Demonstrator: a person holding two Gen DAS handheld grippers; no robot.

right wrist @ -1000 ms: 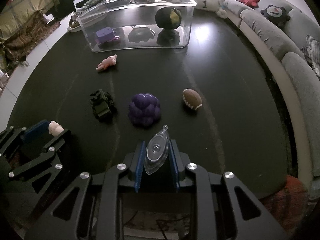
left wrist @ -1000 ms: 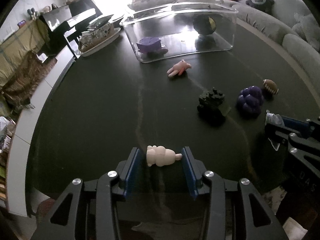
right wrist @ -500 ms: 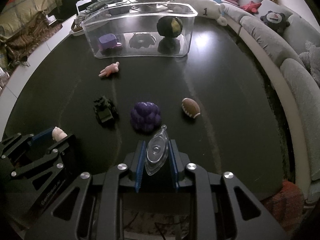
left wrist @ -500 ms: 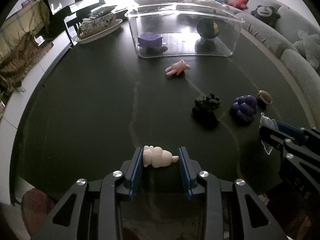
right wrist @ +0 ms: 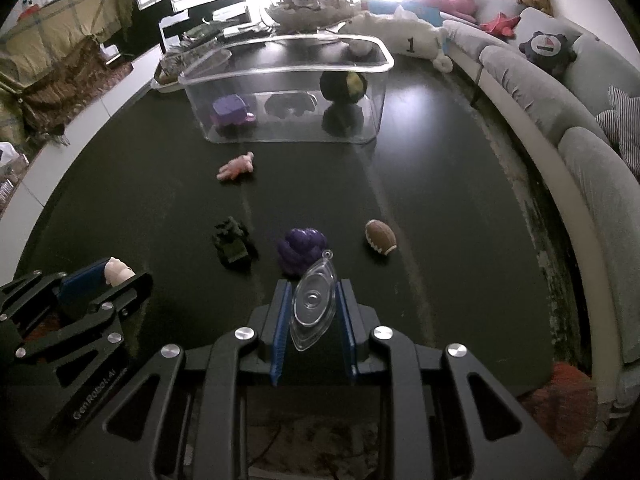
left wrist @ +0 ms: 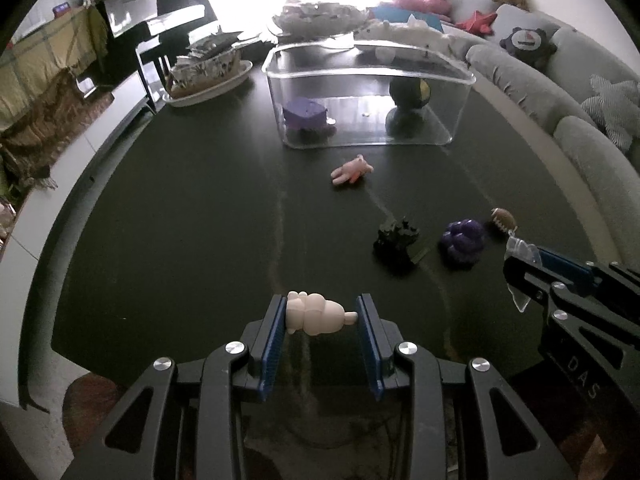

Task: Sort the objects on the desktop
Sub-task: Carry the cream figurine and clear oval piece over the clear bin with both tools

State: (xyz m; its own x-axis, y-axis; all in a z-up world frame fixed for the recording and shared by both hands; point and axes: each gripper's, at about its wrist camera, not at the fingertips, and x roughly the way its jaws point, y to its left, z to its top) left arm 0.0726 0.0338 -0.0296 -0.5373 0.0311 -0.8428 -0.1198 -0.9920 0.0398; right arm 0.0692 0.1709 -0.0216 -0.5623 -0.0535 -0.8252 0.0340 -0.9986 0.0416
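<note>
the left gripper (left wrist: 320, 316) was seen clamped on a small cream figurine (left wrist: 314, 314), held lying sideways between its blue pads above the near edge of the dark surface (left wrist: 180, 240). the right gripper (right wrist: 314, 312) was closed on a clear plastic eye-shaped shell (right wrist: 314, 304), held upright between its pads with the pointed tip tilted up and to the right. ahead on the surface, a dark green toy vehicle (right wrist: 232, 244), a purple grape cluster (right wrist: 300, 246) and a small brown football (right wrist: 380, 237) were laid in a loose row, each apart from the next. a pink plush figure (right wrist: 236, 166) was found farther on, just in front of a clear plastic bin (right wrist: 288, 68). inside the bin a purple toy (right wrist: 230, 111), a dark ring-shaped item (right wrist: 290, 104) and a dark ball with a yellow patch (right wrist: 343, 86) were held. a grey sofa (right wrist: 560, 120) was seen curving along the right side of the surface.
</note>
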